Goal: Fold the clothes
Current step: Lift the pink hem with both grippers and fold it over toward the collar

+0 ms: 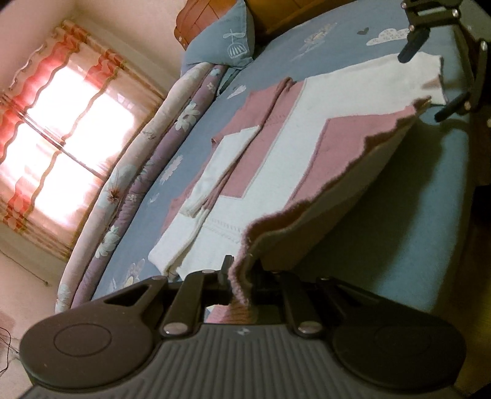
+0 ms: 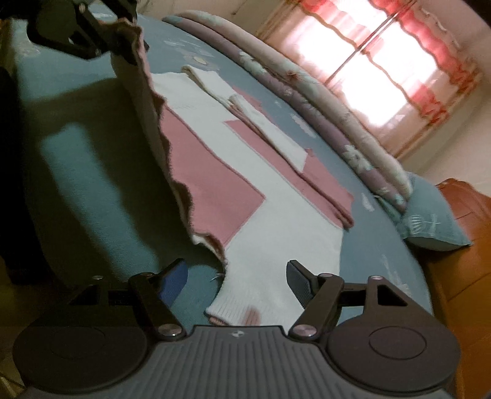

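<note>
A pink and white knitted sweater [image 1: 276, 147] lies spread on the blue bed sheet [image 1: 399, 230], with one sleeve folded over its body. My left gripper [image 1: 241, 276] is shut on the sweater's pink edge and holds that edge raised off the bed, so the near side stands up like a flap. In the right wrist view the left gripper [image 2: 122, 36] shows at the top left, clamped on the same lifted edge [image 2: 144, 61]. My right gripper [image 2: 236, 270] is open, and a white ribbed corner of the sweater [image 2: 239, 300] lies between its fingers, not pinched. It also shows open at the far end [image 1: 425, 87].
A rolled floral quilt [image 1: 138, 172] runs along the far side of the bed. A blue pillow [image 1: 221, 43] leans on the wooden headboard [image 1: 196, 21]. A bright window with red-patterned curtains [image 1: 61, 122] is behind. The bed's near edge drops into dark shadow [image 2: 18, 184].
</note>
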### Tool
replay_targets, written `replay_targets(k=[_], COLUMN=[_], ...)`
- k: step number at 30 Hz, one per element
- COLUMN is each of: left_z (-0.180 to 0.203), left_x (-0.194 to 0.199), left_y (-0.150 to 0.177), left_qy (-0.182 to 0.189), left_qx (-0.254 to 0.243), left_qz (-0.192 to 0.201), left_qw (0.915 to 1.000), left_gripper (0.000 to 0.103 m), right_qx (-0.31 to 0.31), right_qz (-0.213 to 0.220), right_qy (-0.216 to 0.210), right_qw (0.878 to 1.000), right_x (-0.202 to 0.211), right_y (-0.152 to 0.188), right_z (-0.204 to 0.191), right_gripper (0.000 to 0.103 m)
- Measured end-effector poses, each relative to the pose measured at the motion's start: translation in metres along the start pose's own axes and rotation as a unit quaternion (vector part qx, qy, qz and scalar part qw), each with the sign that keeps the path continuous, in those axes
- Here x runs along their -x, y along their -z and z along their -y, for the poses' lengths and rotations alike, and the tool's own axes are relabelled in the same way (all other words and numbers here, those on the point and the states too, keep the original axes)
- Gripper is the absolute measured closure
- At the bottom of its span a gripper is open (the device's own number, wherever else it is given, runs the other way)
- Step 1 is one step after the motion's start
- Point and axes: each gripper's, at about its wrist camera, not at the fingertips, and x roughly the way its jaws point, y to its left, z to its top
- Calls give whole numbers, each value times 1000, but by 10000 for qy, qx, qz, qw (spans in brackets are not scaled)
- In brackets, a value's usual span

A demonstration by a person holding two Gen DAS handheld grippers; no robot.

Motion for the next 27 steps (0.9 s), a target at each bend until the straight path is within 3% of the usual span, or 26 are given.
replay_targets(k=[6, 9, 13, 27], left_z=[-5, -7, -13, -25], left_x=[-3, -4, -7, -14], left_y=[-2, -2, -4, -8], left_qy=[-41, -62, -111, -50], left_qx=[81, 123, 260, 511], left_qz=[27, 25, 30, -25], left_qw=[10000, 9999, 9996, 9987], left_gripper=[94, 94, 93, 91], right_qx=[168, 318, 146, 816], right_qz=[88, 114, -10, -409], right_qy=[568, 1056, 1449, 1649], right_qw=[9982, 9938, 9893, 9821], right_x=[-14, -23, -22, -17], right_y=[-5, -9, -7, 26], right_z=[-19, -31, -34, -29], right_gripper=[22, 20, 16, 15])
